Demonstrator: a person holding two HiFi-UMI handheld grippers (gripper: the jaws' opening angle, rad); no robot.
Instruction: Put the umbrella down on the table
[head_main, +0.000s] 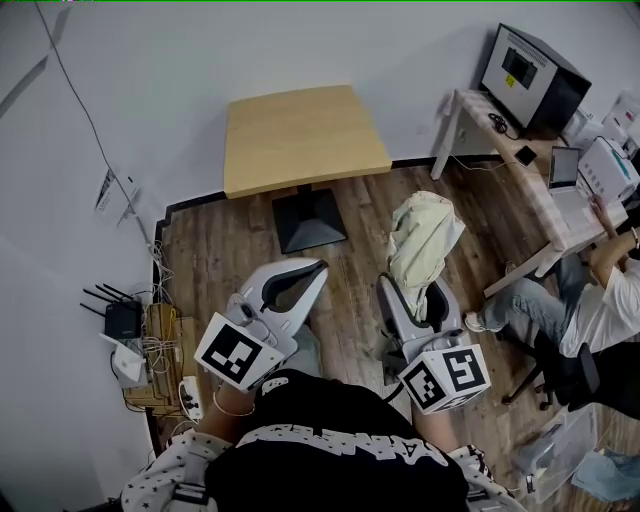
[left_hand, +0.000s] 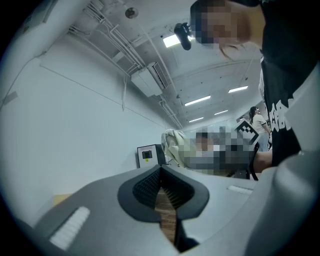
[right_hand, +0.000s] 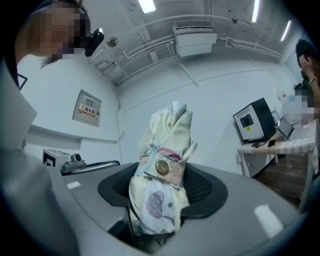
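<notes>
The folded cream umbrella (right_hand: 161, 172), its printed strap snapped shut with a brass button, stands clamped between the jaws of the right gripper (head_main: 418, 302). It is off the bare, light-wood counter (head_main: 300, 135), which stands well apart.

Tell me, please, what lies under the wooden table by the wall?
Below the near edge of the wooden table, a flat black base stands on the plank floor. Whatever else lies directly beneath is covered by the tabletop.
</notes>
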